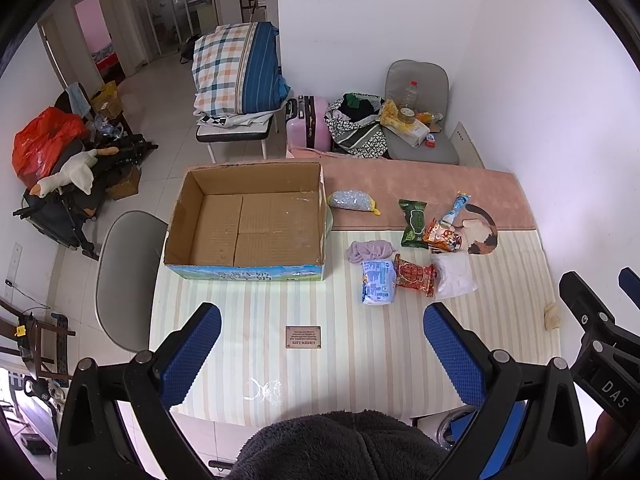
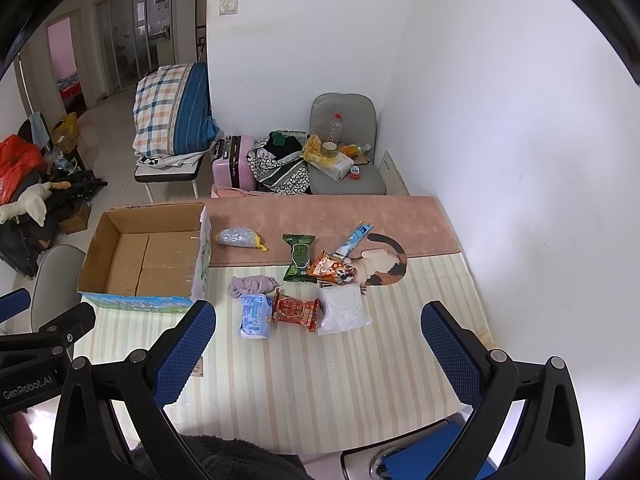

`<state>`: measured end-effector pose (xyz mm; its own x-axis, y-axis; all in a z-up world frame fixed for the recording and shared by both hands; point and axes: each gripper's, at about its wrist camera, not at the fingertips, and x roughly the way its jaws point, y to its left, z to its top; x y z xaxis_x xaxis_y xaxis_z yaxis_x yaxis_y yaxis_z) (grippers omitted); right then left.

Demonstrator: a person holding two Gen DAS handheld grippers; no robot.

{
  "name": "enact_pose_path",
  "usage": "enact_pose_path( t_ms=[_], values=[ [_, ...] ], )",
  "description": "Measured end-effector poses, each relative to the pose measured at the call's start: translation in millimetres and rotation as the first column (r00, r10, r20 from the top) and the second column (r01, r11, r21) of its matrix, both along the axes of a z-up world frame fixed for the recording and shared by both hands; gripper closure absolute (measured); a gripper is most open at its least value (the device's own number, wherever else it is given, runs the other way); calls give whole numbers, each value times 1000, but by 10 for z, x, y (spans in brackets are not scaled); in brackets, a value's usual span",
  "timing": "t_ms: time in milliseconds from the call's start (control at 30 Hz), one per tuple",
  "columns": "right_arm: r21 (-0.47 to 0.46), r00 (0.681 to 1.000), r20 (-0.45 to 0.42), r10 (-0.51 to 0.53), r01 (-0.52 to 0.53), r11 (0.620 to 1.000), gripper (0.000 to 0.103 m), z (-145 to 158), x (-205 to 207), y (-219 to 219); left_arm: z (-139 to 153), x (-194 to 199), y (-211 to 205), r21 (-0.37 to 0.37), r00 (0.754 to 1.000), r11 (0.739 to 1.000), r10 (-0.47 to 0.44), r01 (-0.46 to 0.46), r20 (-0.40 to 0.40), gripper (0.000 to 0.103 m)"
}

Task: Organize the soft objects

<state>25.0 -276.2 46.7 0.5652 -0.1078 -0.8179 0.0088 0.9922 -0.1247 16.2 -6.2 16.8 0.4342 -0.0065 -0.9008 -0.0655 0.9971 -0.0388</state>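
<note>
An open, empty cardboard box [image 1: 248, 224] [image 2: 144, 260] stands at the table's left. To its right lie several soft items: a silver-and-yellow pouch [image 1: 352, 201] [image 2: 239, 238], a green pack [image 1: 413, 223] [image 2: 299, 257], a blue tube [image 1: 456, 208] [image 2: 355, 240], an orange snack bag [image 1: 443, 238] [image 2: 332, 270], a purple cloth [image 1: 370, 250] [image 2: 252, 284], a blue-white pack [image 1: 378, 282] [image 2: 255, 315], a red pack [image 1: 414, 274] [image 2: 296, 310] and a white pouch [image 1: 454, 276] [image 2: 343, 308]. My left gripper [image 1: 322, 352] and right gripper [image 2: 318, 348] are open and empty above the near table edge.
The table wears a striped and pink cloth [image 1: 360, 360] with a cat picture [image 2: 384, 264]. A grey chair [image 1: 124, 276] stands left of the table. Behind are a chair with folded bedding [image 1: 238, 72], a pink suitcase [image 1: 306, 122] and a cluttered grey chair [image 1: 420, 120]. A white wall [image 2: 520, 160] is on the right.
</note>
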Motion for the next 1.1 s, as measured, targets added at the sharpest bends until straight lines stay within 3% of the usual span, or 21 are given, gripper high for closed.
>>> enact_pose_path(
  t_ms=[1100],
  values=[
    [-7,1000,23,7,-7,1000,0,39,-20,32,54,42,74,-1,1000,1000,-2,2,12,0]
  ],
)
